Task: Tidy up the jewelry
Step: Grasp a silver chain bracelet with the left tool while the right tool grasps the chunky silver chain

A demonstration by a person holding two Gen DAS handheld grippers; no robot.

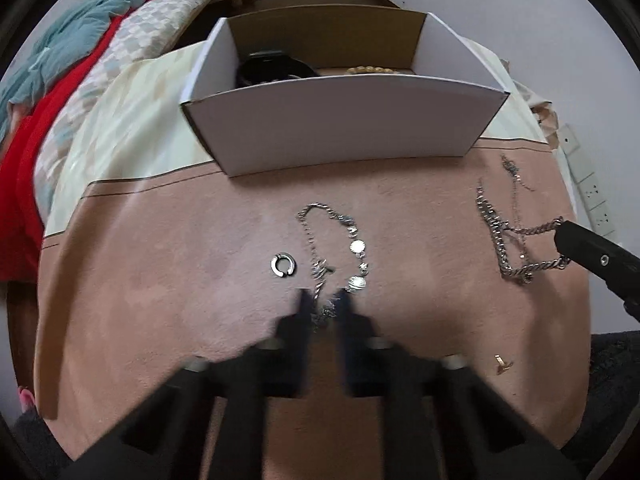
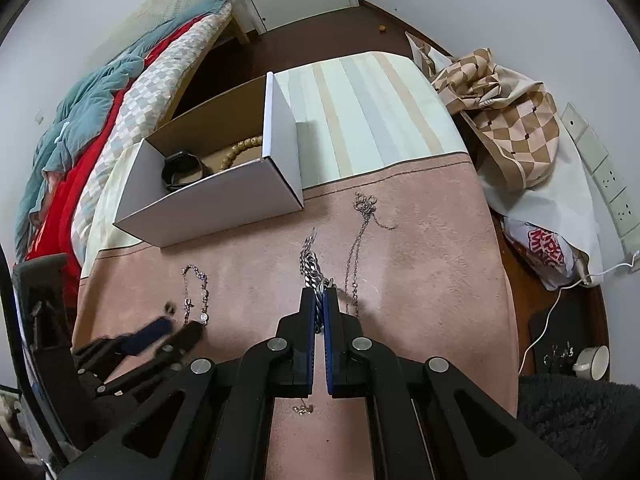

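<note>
Pinching the near end of a heavy silver curb chain (image 2: pixel 311 270), the right gripper (image 2: pixel 319 300) had its blue-padded fingers (image 2: pixel 309 316) pressed almost together, links showing in the narrow slit between them. In the left wrist view that same chain (image 1: pixel 520 244) lay in a loose loop, running up to the tip of the right gripper (image 1: pixel 560 236) at the frame's right edge. A thinner chain necklace (image 2: pixel 356 248) lay just beside it, tangled into small rings at its far end.

The left gripper (image 1: pixel 324 300) pointed down at a fine bracelet with round discs (image 1: pixel 344 256). Its fingers (image 1: pixel 304 308) were motion-blurred; they stood close on either side of the bracelet's near end, and the jaws read as closed, though I could not tell whether the pads truly gripped the chain. From the right wrist view, the left gripper (image 2: pixel 176 330) appeared as a dark blur by the bracelet (image 2: pixel 196 292).

A small open silver ring (image 1: pixel 282 265) sat on the pink cloth just left of the bracelet, apart from it. A small gold piece (image 1: pixel 502 364) lay nearer the camera on the right.

All of it rested on a surface covered with a pink cloth (image 1: pixel 180 280), whose far part was pale and striped. A white cardboard box (image 1: pixel 340 128) stood at the boundary, open-topped, holding a black watch (image 2: pixel 184 170) and a string of tan beads (image 2: pixel 240 150).
</note>
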